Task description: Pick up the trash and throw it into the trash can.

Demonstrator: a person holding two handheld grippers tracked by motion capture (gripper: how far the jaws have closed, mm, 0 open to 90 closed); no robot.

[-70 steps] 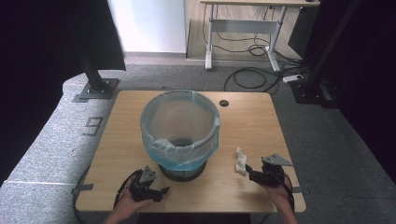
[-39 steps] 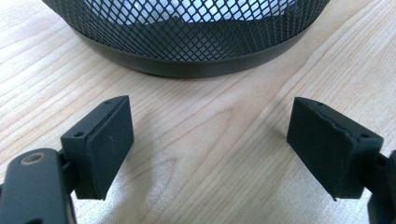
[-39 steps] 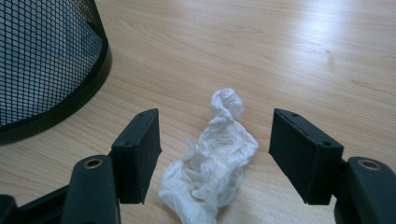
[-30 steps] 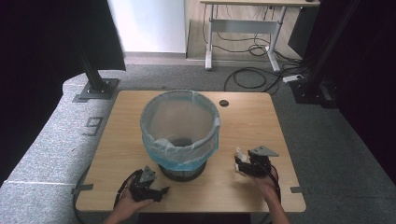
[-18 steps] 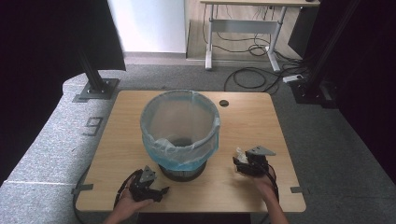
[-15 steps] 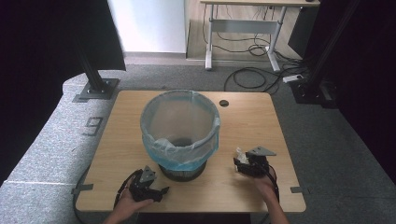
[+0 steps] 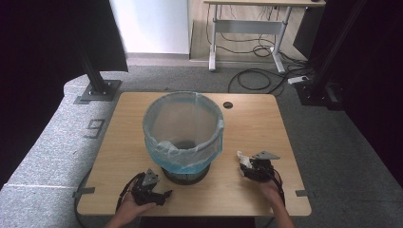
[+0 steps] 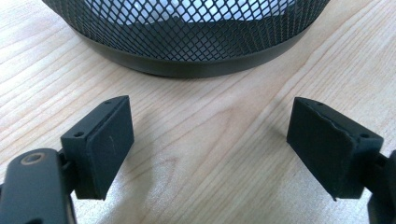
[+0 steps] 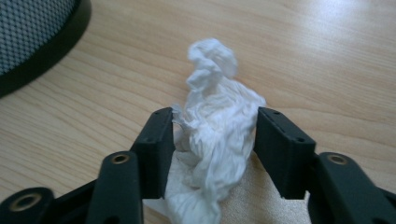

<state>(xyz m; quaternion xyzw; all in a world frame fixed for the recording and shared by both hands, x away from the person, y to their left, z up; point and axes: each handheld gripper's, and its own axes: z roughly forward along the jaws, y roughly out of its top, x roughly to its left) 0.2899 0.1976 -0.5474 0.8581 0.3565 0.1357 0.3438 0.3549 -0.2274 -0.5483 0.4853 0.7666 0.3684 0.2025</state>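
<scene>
A black wire-mesh bin (image 7: 183,171) with a light blue liner (image 7: 157,142) stands mid-table on the wooden table (image 7: 256,123). Some white paper lies inside it. A crumpled white tissue (image 7: 241,158) lies on the table to the bin's right. My right gripper (image 7: 247,166) has a jaw pressed against each side of the tissue (image 9: 215,93), still low on the wood. My left gripper (image 7: 159,192) rests in front of the bin, at the near left. Its jaws stand wide open over bare wood (image 8: 210,140), facing the bin's base (image 8: 187,65).
A small black round cap (image 7: 227,104) sits in the tabletop behind the bin. The bin's base (image 9: 42,42) lies just left of the right gripper. Beyond the table are a grey floor, a black stand foot (image 7: 97,90) and a desk with cables (image 7: 247,42).
The right gripper moved forward and left to the tissue and its jaws came in around it. The left gripper and the bin stayed put.
</scene>
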